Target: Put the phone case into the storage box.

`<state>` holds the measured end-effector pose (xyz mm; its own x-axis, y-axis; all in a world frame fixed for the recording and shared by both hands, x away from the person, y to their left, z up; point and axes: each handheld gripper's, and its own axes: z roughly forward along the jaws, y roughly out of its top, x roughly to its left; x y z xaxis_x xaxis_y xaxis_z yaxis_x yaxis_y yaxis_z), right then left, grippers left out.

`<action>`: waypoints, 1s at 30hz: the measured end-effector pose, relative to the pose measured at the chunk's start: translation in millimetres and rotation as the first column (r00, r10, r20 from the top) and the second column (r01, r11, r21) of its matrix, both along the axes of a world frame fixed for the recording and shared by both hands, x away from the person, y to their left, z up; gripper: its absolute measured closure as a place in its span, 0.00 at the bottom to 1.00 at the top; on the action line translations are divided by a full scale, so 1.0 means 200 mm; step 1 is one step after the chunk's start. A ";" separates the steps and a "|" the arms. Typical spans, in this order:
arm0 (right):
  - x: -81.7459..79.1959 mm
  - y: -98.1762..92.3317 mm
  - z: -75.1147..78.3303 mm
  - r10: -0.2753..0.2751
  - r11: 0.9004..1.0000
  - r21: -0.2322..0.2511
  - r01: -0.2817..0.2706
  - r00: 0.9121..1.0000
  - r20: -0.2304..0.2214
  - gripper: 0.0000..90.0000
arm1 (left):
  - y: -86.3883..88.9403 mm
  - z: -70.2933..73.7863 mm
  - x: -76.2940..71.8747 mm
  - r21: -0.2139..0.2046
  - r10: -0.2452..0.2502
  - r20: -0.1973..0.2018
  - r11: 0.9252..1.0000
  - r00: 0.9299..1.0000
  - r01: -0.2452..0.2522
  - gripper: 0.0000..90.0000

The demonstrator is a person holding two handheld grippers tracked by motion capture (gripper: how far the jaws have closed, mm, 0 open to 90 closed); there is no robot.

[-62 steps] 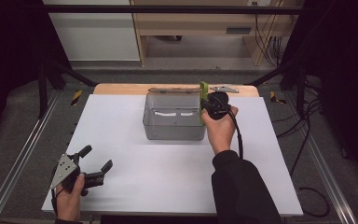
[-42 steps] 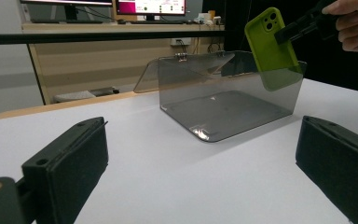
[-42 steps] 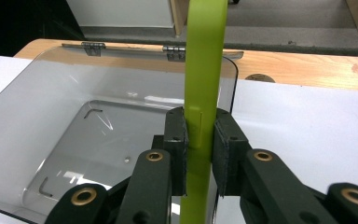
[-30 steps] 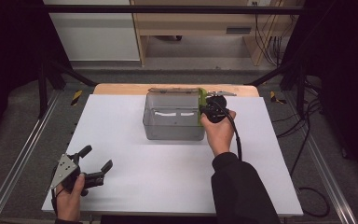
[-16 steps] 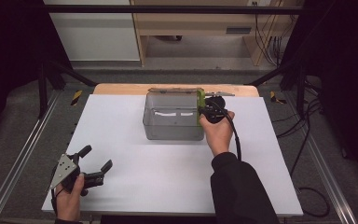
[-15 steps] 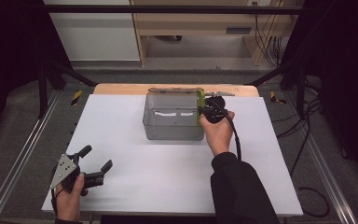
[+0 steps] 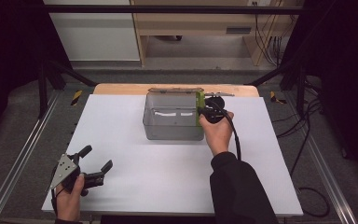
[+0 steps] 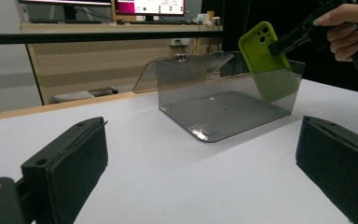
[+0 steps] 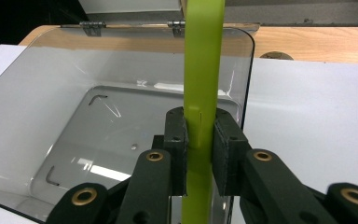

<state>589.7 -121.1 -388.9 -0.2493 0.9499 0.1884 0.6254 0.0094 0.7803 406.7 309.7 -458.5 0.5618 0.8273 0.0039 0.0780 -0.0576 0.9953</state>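
A clear grey plastic box [image 7: 172, 134] stands at the table's far middle with its hinged lid [image 7: 175, 90] folded back. My right gripper [image 7: 201, 112] is shut on a lime-green phone case [image 7: 199, 106], held upright and edge-on at the box's right wall. In the right gripper view the pads [image 9: 175, 140] press both faces of the case [image 9: 204, 60] above the box floor [image 9: 121, 135]. From the left gripper view the case [image 8: 263, 46] dips partly below the rim of the box [image 8: 223, 100]. My left gripper [image 7: 98, 157] stands open with nothing in it at the near left.
The white table top [image 7: 168, 177] spreads around the box. A wooden strip [image 7: 121, 88] runs along its far edge. A cable [image 7: 235, 135] trails from the right gripper over the forearm. Metal rails [image 7: 23, 154] flank the table.
The right gripper has lowered the green case from above the box's right rim to partly inside it. The left gripper has not moved.
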 end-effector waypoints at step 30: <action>0.03 0.01 -0.04 0.009 0.999 0.042 -0.008 0.999 -0.033 0.86 | 0.00 0.00 0.00 0.000 -0.003 0.001 1.000 1.000 0.003 0.02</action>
